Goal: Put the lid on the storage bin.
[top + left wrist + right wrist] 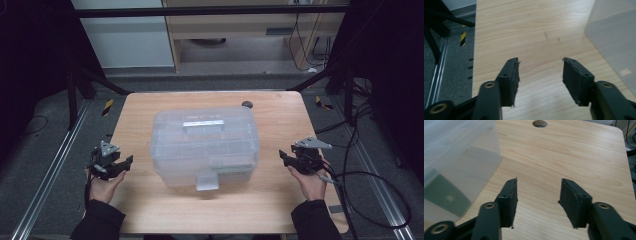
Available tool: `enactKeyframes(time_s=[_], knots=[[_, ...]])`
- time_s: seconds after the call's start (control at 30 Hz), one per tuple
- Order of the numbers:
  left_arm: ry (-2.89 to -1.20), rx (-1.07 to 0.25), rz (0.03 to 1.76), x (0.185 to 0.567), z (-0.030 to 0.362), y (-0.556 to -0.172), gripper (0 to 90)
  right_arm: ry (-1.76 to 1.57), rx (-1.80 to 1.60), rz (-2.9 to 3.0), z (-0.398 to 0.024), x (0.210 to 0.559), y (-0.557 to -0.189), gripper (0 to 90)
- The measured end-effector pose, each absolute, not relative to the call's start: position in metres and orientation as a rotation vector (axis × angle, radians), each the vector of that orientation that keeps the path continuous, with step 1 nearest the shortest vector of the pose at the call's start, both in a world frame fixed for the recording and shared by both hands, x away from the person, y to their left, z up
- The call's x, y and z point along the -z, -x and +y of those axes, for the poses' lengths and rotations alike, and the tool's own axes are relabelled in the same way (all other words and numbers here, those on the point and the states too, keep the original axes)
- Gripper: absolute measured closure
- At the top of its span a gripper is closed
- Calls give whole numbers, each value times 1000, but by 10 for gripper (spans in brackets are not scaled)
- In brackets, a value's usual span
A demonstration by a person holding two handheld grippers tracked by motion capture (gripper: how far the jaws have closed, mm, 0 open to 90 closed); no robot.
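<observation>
Box [205,145] of clear plastic sits mid-frame, long side running left to right, latch facing the bottom edge; left gripper [125,163] and right gripper [285,157] flank it, jaws apart, empty.

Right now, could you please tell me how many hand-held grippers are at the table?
2. The left hand-held gripper is off the left side of the translucent plastic box; the right hand-held gripper is off its right side. Both are open and empty.

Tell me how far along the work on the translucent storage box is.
Nothing looks done: the translucent storage box sits shut mid-table, front latch down. In hand: left gripper and right gripper flank it, jaws open, empty, not touching. Left: everything, starting with contact.
</observation>
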State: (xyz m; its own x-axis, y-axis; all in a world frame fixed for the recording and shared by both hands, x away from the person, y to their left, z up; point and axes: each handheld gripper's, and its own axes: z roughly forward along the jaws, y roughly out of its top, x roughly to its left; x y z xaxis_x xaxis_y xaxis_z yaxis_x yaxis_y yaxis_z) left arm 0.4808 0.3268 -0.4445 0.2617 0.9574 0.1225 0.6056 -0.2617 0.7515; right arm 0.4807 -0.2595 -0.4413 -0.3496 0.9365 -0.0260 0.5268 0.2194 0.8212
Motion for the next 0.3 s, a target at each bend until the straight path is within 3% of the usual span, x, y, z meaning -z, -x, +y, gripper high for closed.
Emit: enactKeyframes(time_s=[0.3], knots=[[-1885,-783,1497,458,345,-488,272,-1461,-1011,1917,-285,457,-487,265]])
